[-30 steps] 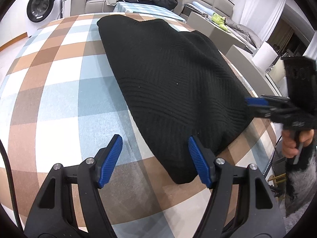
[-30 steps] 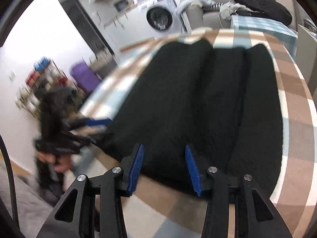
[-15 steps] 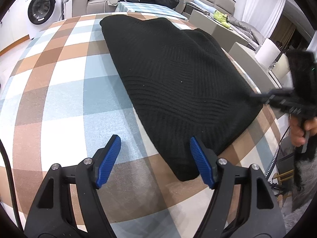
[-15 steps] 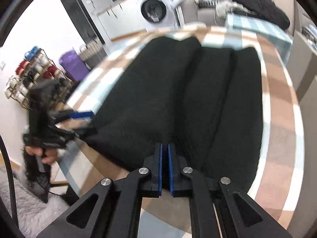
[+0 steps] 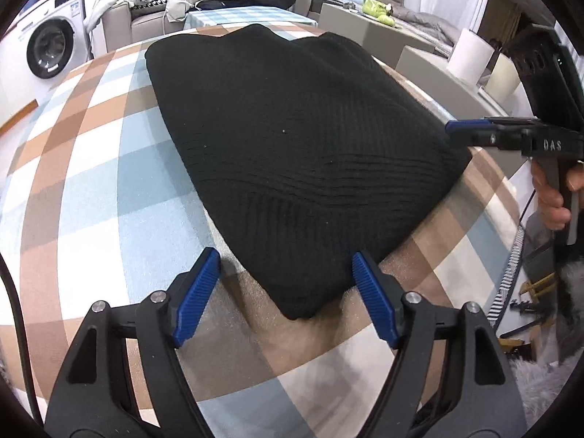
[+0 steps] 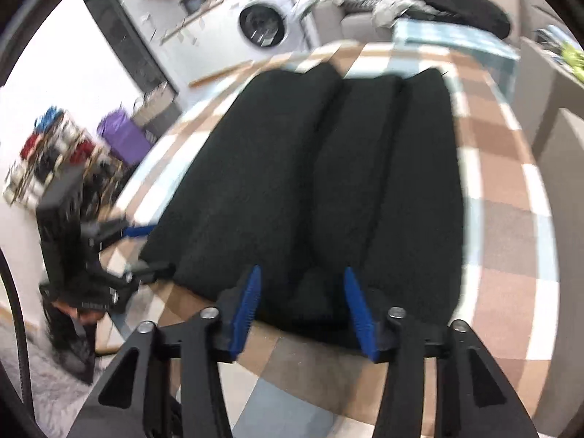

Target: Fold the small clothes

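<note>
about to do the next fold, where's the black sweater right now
The black sweater lies folded on the checked tablecloth, its near corner between the open left gripper fingers and its near edge before the opening right gripper.

The right gripper (image 6: 301, 308), pinched shut a moment ago at the black sweater's (image 6: 328, 182) near edge, is opening again.

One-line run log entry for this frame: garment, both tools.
black knit sweater: folded on checked tablecloth | left tool: opening, near corner between pads, no grip | right tool: opening, near edge, no grip
</note>
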Available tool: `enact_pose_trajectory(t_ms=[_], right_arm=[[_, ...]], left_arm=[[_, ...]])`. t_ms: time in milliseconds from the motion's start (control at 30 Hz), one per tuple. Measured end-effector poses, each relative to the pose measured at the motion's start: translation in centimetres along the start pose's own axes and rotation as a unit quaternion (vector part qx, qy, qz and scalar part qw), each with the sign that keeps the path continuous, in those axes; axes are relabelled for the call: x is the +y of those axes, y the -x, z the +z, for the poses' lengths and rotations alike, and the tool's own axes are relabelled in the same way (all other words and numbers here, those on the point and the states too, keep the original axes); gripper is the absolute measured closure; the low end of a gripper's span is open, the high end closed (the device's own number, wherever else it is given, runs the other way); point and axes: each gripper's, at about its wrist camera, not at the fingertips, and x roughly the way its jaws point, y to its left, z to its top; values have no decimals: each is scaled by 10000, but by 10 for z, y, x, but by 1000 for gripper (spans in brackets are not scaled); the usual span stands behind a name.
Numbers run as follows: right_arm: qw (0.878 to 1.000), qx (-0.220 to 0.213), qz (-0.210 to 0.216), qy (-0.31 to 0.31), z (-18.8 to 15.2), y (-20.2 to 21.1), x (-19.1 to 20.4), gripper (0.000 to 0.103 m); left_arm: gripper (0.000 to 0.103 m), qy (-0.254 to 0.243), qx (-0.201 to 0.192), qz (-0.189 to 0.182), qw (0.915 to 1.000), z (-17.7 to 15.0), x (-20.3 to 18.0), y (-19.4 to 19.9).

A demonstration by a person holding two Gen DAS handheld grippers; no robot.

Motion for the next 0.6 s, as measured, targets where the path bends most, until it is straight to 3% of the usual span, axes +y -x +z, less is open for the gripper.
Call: enact_pose_trajectory(t_ms=[200, 367, 433, 500, 533, 600], right_arm=[[9928, -571, -434, -964, 9, 11, -42, 43], [9897, -572, -629, -1149, 10, -4, -57, 43], [9906, -471, -673, -1094, 13, -16, -57, 43], [9913, -454, -750, -981, 12, -20, -58, 51], [9916, -434, -779, -935, 13, -23, -56, 59], [9924, -338, -767, -903, 14, -29, -53, 62]], left_arm=[[30, 954, -180, -315, 9948, 17, 32, -5], [33, 1396, -375, -297, 9890, 37, 45, -17], [50, 1509, -431, -159, 9875, 43, 47, -21], [76, 1601, -475, -37, 9860, 48, 52, -26], [78, 1669, -514, -75, 9846, 48, 55, -26], [85, 1723, -611, -123, 9831, 47, 60, -26]])
